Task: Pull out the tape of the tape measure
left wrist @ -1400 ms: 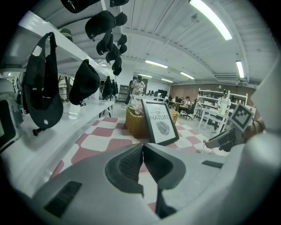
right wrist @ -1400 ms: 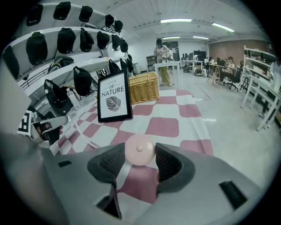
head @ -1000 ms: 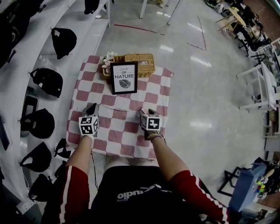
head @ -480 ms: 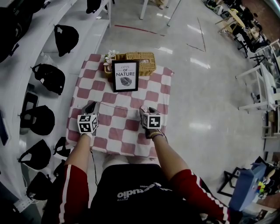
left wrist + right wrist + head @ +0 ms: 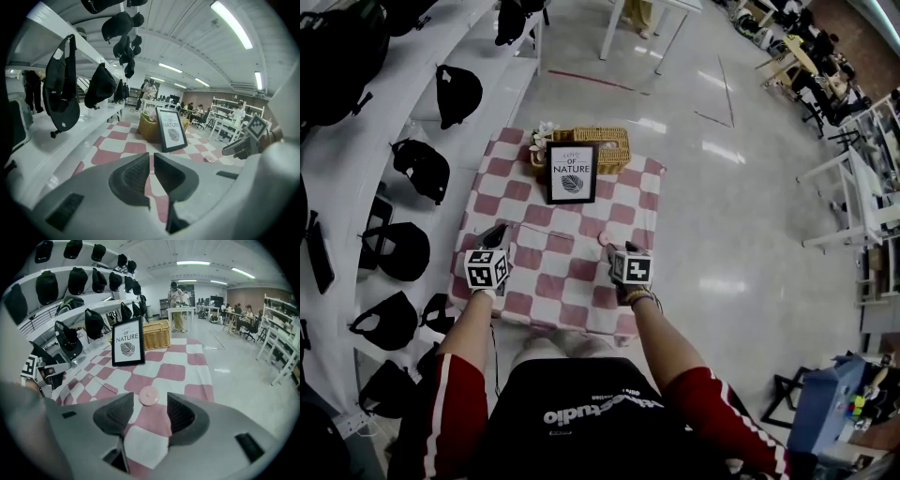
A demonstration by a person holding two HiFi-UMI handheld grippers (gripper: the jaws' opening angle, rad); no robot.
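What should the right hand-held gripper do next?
Probably ease the right hand-held gripper forward and down around the small round pink tape measure: its jaws stand apart and empty, with the tape measure lying on the red-and-white checked cloth just ahead.

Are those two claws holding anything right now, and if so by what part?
Nothing is held. The left gripper is nearly shut, on nothing; the right gripper is open, the tape measure lying on the cloth just beyond its jaws.
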